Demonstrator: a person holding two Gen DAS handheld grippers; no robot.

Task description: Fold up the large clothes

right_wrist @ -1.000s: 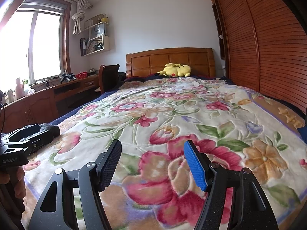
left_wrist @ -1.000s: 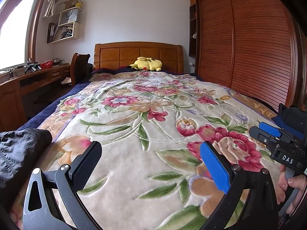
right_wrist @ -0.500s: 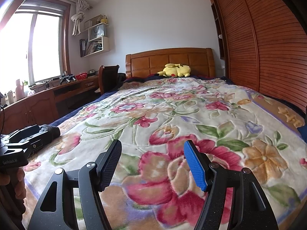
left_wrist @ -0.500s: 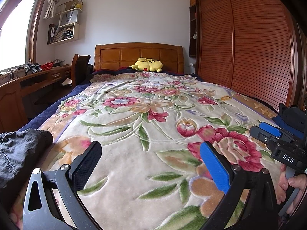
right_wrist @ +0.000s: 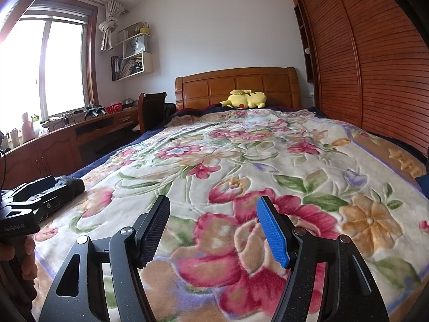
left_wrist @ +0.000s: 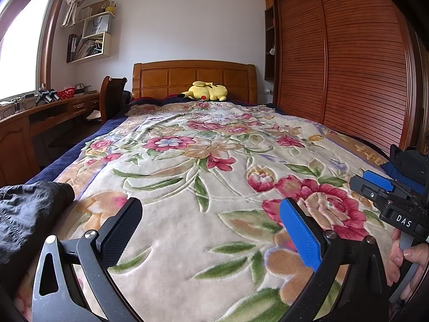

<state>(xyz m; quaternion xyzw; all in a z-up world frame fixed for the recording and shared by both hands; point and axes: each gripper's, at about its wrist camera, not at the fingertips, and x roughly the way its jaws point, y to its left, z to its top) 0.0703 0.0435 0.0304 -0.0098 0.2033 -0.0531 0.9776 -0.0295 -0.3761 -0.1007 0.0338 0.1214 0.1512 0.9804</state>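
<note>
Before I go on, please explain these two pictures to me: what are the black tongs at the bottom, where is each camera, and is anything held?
There is no robot here. A person holds a two-finger hand tool in each hand, and a wide-angle camera on each tool looks forward along its fingers.

One picture comes from the left gripper, the other from the right gripper. Each tool also shows at the edge of the other's picture.

Both point over a bed covered by a floral blanket. A dark garment lies at the blanket's near left edge. A yellow plush toy rests by the headboard.

Both grippers are open, with nothing between their fingers. Nothing is held.
</note>
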